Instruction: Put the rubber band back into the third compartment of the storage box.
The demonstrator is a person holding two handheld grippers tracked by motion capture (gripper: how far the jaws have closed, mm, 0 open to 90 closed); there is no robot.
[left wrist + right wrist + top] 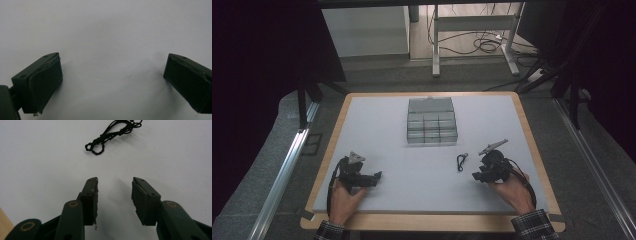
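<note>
My right gripper (114, 195) has its fingers (91, 195) partly spread with nothing between them, aimed at the small black cord (113, 133) that lies just beyond the tips on the bare bench (37, 157). From the high view the right gripper (476, 176) sits near the right of the bench, with the black cord (461, 161) just to its left and slightly farther off, apart from it. My left gripper (112, 75) has its fingers (46, 82) spread wide over empty surface; in the high view the left gripper (377, 176) rests near the left, well apart from the cord. Farther off, at the middle of the bench, stands a clear compartment box (431, 121) with its lid up. I judge the step in hand to be the approach to pick up the cord, likely bound for the box. The next move calls for easing the right fingers forward and down to straddle the cord's knotted middle, then pinching low against the bench, since the thin cord could slip out.
</note>
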